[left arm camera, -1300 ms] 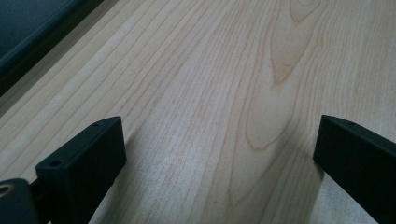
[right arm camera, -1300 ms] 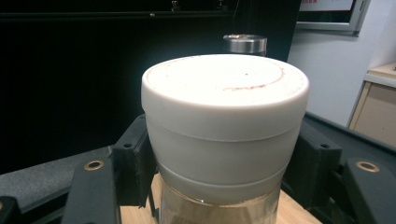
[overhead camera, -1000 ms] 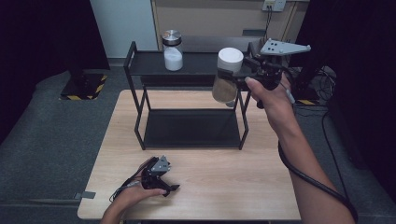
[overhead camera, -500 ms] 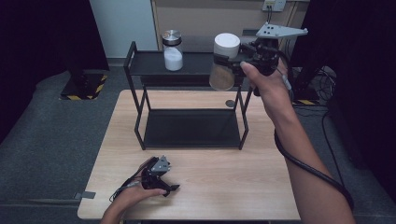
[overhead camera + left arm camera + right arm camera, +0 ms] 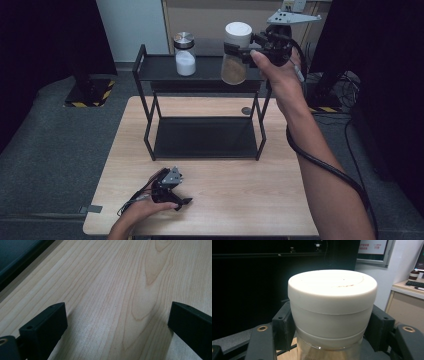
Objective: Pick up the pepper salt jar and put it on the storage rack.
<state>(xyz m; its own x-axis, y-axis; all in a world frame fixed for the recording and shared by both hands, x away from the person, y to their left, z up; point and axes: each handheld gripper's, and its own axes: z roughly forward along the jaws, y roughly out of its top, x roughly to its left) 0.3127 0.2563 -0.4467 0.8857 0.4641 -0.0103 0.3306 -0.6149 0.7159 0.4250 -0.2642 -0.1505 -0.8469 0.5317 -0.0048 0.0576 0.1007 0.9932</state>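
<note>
Your jar (image 5: 235, 57) has a cream-white lid over brown powder; the other jar (image 5: 184, 55), silver-capped, holds white powder; black rack (image 5: 150, 67), pale wood-grain table (image 5: 240, 190).

Right gripper (image 5: 239, 51) raised on an outstretched arm, jaws clamped; left gripper (image 5: 181, 199) low, jaws spread.

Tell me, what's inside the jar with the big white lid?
The jar held by the right gripper has brown powder in its lower part. The white lid covers the top, so what is up there is hidden.
</note>
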